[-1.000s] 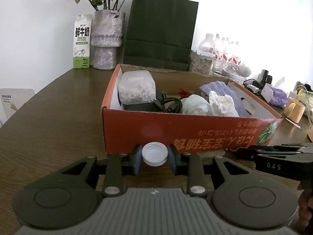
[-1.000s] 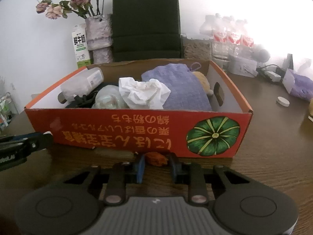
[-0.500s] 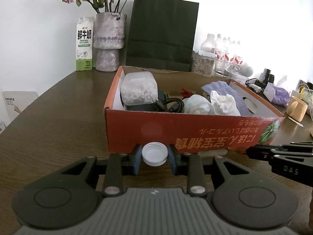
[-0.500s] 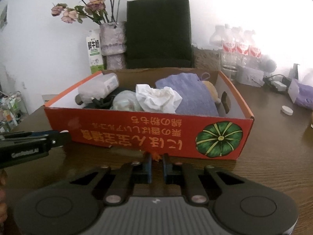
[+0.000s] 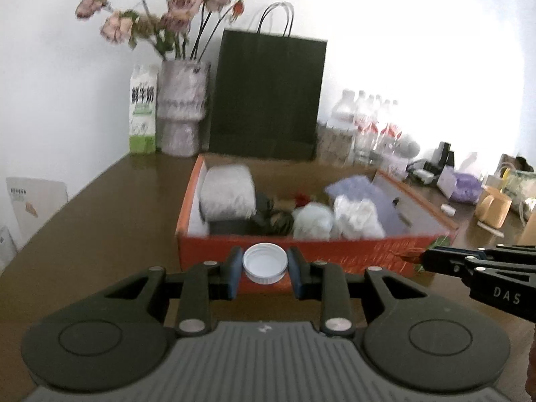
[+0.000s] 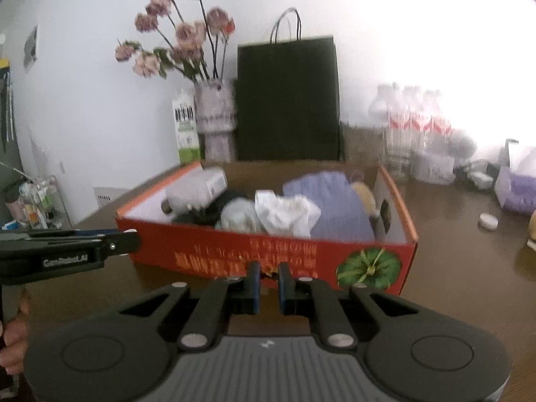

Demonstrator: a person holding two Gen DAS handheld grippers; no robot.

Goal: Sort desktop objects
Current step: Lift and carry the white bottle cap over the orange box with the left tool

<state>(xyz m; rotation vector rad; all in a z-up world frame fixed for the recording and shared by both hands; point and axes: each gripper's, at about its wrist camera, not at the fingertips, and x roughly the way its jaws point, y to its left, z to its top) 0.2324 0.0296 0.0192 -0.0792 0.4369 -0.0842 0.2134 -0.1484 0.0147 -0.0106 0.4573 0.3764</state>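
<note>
My left gripper [image 5: 265, 269] is shut on a white bottle cap [image 5: 265, 263] and holds it in the air in front of the orange cardboard box [image 5: 335, 254]. My right gripper [image 6: 267, 276] is shut on a small orange-brown scrap [image 6: 270, 270], which also shows at its tips in the left wrist view [image 5: 410, 255]. The box [image 6: 234, 251] holds a clear plastic container [image 5: 227, 194], black cables, crumpled white paper [image 6: 284, 212] and a purple cloth [image 6: 331, 207]. Both grippers hover near the box's front wall.
Behind the box stand a dark paper bag [image 5: 268, 97], a vase of dried flowers [image 5: 181, 117] and a milk carton [image 5: 143, 110]. Water bottles [image 6: 415, 124], a purple tissue pack [image 6: 517, 187], a loose white cap [image 6: 488, 221] and a tan cup [image 5: 494, 206] are at the right.
Both grippers have risen from the table with their objects, so the box interior shows from higher up. The right gripper closed tighter on the scrap.
</note>
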